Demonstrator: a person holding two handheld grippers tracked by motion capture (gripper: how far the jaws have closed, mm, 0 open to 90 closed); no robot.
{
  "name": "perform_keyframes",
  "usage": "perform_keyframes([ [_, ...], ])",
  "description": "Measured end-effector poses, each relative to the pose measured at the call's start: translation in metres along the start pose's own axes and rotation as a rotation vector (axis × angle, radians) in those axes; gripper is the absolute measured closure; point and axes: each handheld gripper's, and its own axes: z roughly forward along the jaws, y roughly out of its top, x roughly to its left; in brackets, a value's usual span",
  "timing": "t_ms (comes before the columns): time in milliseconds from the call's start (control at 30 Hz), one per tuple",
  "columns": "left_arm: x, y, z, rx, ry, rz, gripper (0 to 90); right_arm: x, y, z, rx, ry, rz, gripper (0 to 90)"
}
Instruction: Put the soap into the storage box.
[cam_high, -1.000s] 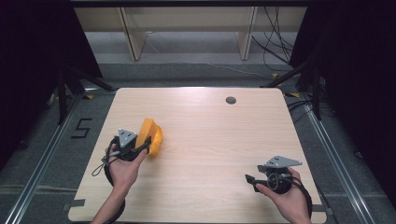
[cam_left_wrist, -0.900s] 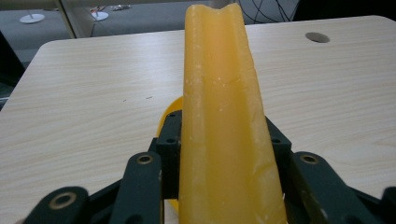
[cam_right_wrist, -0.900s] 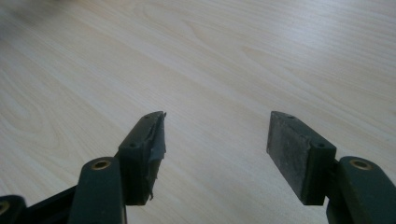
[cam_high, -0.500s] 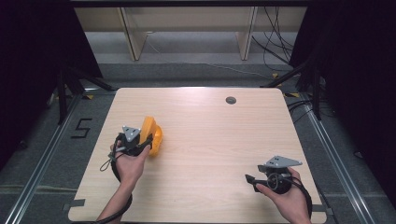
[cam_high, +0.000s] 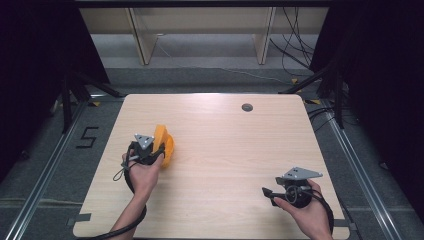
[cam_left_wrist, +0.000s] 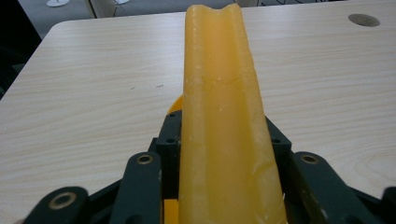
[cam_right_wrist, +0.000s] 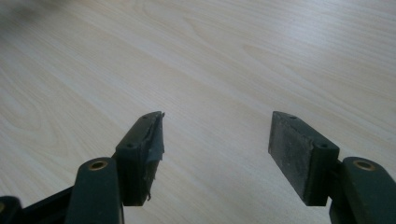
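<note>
Here the left gripper (cam_high: 159, 148) holds a yellow-orange object (cam_left_wrist: 224, 121) at the left side of the wooden table (cam_high: 225, 145).
Its jaws are closed on both sides of the object, which stands on its edge. The right gripper (cam_right_wrist: 215, 149) is near the front right corner, jaws wide apart, nothing between them.

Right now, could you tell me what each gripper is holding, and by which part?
The left gripper clamps the orange object at its near end; the rest sticks out past the jaws. The right gripper is open, holding nothing.
</note>
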Motion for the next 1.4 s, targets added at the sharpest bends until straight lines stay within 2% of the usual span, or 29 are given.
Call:
perform_keyframes([
  [133, -0.002, -0.001, 0.004, 0.004, 0.005, -0.002, 60.5, 0.001, 0.000, 0.000, 0.003, -0.001, 0.011, 36.1],
  [200, -0.004, -0.002, 0.005, 0.001, 0.006, -0.017, 60.5, 0.000, -0.001, 0.001, 0.003, 0.004, 0.013, 36.0],
  [233, -0.004, -0.002, 0.006, 0.004, 0.004, -0.016, 60.5, -0.001, -0.001, 0.002, 0.007, 0.017, -0.007, 36.0],
  [300, -0.006, -0.003, 0.008, 0.006, 0.007, -0.021, 60.4, -0.001, -0.001, 0.003, -0.004, 0.028, -0.012, 36.0],
  [367, -0.006, -0.005, 0.010, 0.014, 0.013, -0.025, 60.4, 0.001, 0.000, 0.001, 0.003, 0.011, 0.014, 36.0],
  [467, -0.008, -0.007, 0.012, 0.006, 0.019, -0.026, 60.4, 0.002, -0.001, 0.001, 0.005, 0.019, 0.036, 36.0],
  [500, -0.008, -0.007, 0.012, 0.006, 0.020, -0.028, 60.3, -0.001, -0.001, 0.002, 0.003, 0.018, -0.012, 36.0],
  [567, -0.008, -0.007, 0.012, 0.006, 0.019, -0.028, 60.2, -0.001, -0.001, 0.002, -0.002, 0.008, -0.007, 35.9],
  [600, -0.008, -0.007, 0.012, 0.006, 0.019, -0.030, 60.2, 0.001, -0.002, 0.003, -0.006, 0.011, 0.012, 35.9],
  [667, -0.008, -0.007, 0.012, 0.005, 0.014, -0.029, 60.0, 0.003, -0.001, 0.002, 0.009, 0.043, 0.037, 35.9],
  [700, -0.008, -0.007, 0.012, 0.004, 0.011, -0.036, 59.4, 0.001, 0.000, 0.001, 0.015, 0.016, 0.011, 35.8],
  [767, -0.007, -0.006, 0.012, 0.013, -0.008, -0.040, 55.5, 0.001, 0.000, 0.001, 0.014, 0.015, 0.011, 35.7],
  [800, -0.007, -0.006, 0.013, 0.014, -0.015, -0.039, 53.6, 0.003, -0.001, 0.002, 0.011, 0.032, 0.048, 35.7],
  [867, -0.006, -0.004, 0.014, 0.025, -0.040, -0.030, 47.9, 0.003, -0.001, 0.002, 0.005, 0.038, 0.038, 35.6],
  [933, -0.006, -0.004, 0.013, 0.023, -0.056, -0.029, 43.9, 0.002, -0.001, 0.001, 0.011, 0.016, 0.034, 35.6],
  [967, -0.006, -0.003, 0.013, 0.019, -0.060, -0.019, 41.7, 0.001, -0.001, 0.001, 0.010, 0.014, 0.014, 35.5],
  [1100, -0.005, -0.002, 0.009, 0.027, -0.083, 0.008, 31.6, 0.001, -0.001, 0.002, 0.016, 0.016, 0.020, 34.9],
  [1133, -0.005, -0.001, 0.007, 0.024, -0.084, 0.011, 29.9, -0.001, -0.002, 0.003, 0.009, 0.021, 0.001, 34.6],
  [1167, -0.004, -0.001, 0.005, 0.022, -0.084, 0.015, 28.5, 0.000, -0.002, 0.003, 0.025, 0.019, 0.014, 34.4],
  [1267, -0.001, 0.000, 0.000, 0.026, -0.096, 0.032, 25.4, 0.000, -0.002, 0.003, 0.023, 0.023, 0.018, 34.2],
  [1367, -0.001, 0.000, -0.005, 0.022, -0.109, 0.030, 23.8, 0.001, -0.002, 0.003, 0.033, 0.018, 0.033, 34.0],
  [1400, 0.000, 0.001, -0.007, 0.023, -0.115, 0.032, 23.6, 0.000, -0.002, 0.003, 0.028, 0.017, 0.018, 33.9],
])
